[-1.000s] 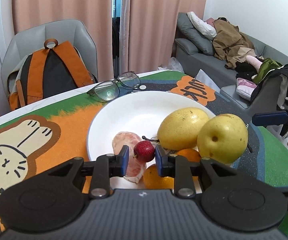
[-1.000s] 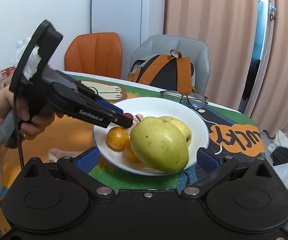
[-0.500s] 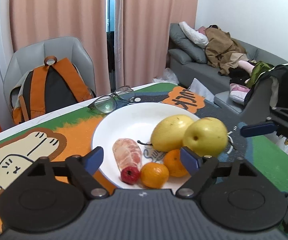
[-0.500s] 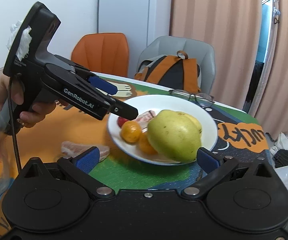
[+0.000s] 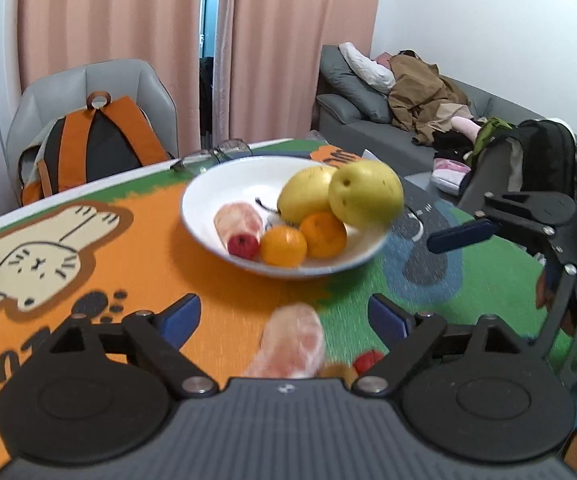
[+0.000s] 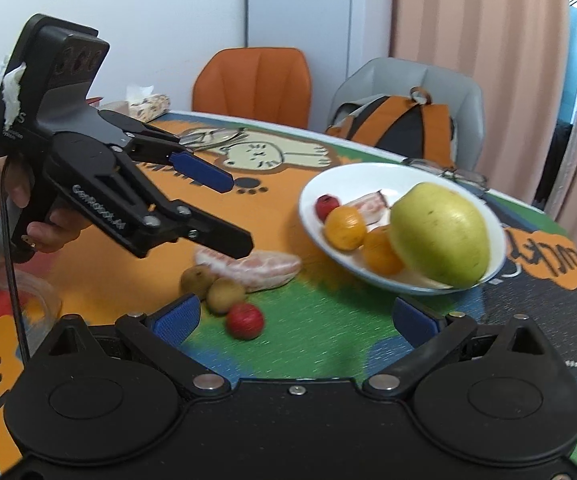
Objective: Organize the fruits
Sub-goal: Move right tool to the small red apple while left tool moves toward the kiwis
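White plate (image 5: 204,216) on the patterned tabletop (image 5: 128,264), holding two pears (image 5: 364,194), two small oranges (image 5: 282,246), a pomelo segment (image 5: 234,220) and a small red fruit (image 5: 243,245), crowded toward one side so the far half of the dish is bare. Left hand-held gripper (image 5: 282,318), jaws opening with nothing pressed between them, hovers above a second peeled pomelo segment (image 5: 292,340) lying on the tabletop just short of the plate; the segment sits in the gap between the pads but is not touched by them. Right hand-held gripper (image 6: 294,316), jaws spread wide and empty, points at the green patch of tabletop beside the plate, where a loose red fruit (image 6: 244,320) and two brownish round fruits (image 6: 212,286), possibly longans, since the view is soft here, lie touching or nearly touching the segment. In the right wrist view the left device is held in a person's hand (image 6: 40,216), angled down toward this loose cluster. The four loose pieces are what is left to gather; the nearest, the segment under the left jaws, is the likely next pickup, and its soft flesh calls for a light squeeze.
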